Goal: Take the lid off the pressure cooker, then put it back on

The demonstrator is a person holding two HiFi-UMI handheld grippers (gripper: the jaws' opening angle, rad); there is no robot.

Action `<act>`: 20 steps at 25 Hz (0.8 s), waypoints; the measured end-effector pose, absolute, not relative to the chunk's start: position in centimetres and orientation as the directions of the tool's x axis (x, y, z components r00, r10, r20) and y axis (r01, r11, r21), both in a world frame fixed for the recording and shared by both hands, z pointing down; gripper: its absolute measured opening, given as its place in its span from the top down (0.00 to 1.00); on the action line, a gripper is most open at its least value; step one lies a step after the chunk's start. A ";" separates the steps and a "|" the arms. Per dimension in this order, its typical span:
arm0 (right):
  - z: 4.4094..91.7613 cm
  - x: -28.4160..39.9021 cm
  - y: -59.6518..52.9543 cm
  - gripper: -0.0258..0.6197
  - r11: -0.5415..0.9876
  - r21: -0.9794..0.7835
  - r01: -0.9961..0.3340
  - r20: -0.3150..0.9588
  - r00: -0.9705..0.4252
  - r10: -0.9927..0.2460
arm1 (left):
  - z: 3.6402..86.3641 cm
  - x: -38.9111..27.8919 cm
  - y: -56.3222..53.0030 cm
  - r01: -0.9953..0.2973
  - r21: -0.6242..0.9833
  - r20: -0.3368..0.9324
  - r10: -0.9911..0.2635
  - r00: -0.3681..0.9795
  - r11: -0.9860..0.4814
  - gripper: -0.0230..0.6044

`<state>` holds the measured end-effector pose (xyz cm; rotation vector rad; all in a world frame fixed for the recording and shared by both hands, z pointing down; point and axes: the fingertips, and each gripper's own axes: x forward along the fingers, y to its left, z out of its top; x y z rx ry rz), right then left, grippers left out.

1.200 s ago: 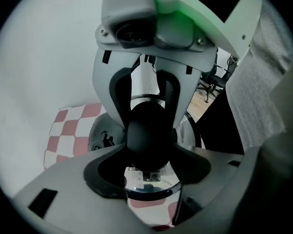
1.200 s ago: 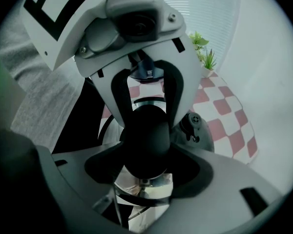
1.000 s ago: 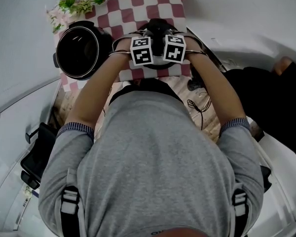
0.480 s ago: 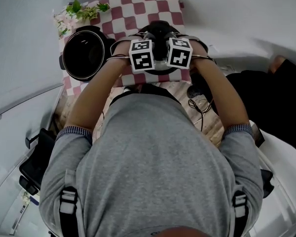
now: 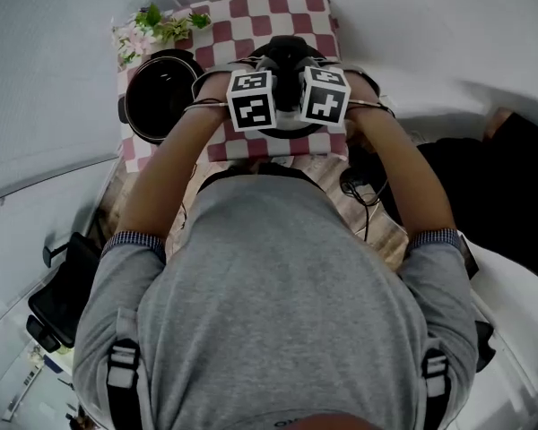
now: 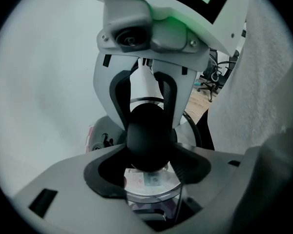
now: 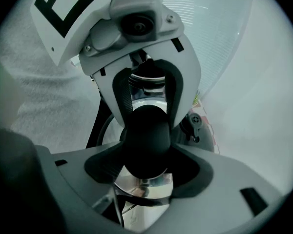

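The pressure cooker pot stands open on the red-and-white checkered cloth, its dark inside showing. The silver lid hangs in the air to the pot's right, above the cloth. My left gripper and right gripper face each other and are both shut on the lid's black knob from opposite sides. In the left gripper view the knob fills the jaws, with the shiny lid below. The right gripper view shows the same knob, the lid and the pot's rim.
Artificial flowers lie at the cloth's far left corner behind the pot. Cables trail over the wooden table on the right. A black chair stands at lower left and a dark bulky object at right.
Both grippers have risen together with the lid held by its knob. The pot stays on the cloth and looks smaller and farther below.
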<state>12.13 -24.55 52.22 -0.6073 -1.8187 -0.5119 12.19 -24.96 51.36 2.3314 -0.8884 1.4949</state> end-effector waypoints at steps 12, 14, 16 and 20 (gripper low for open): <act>48.1 8.1 -21.0 0.51 0.765 0.083 0.638 0.940 -0.305 0.152 | 47.1 8.2 -21.4 -0.604 -0.148 0.880 -0.382 0.280 -0.783 0.49; 47.7 7.3 -20.3 0.51 0.769 0.087 0.633 0.941 -0.306 0.146 | 46.7 7.4 -20.7 -0.602 -0.153 0.875 -0.390 0.287 -0.784 0.49; 47.4 6.4 -19.5 0.51 0.772 0.091 0.629 0.942 -0.306 0.138 | 46.3 6.5 -19.9 -0.598 -0.158 0.874 -0.393 0.287 -0.786 0.49; 46.8 4.5 -17.8 0.51 0.782 0.092 0.616 0.944 -0.304 0.129 | 45.7 4.6 -18.1 -0.582 -0.158 0.875 -0.386 0.292 -0.798 0.49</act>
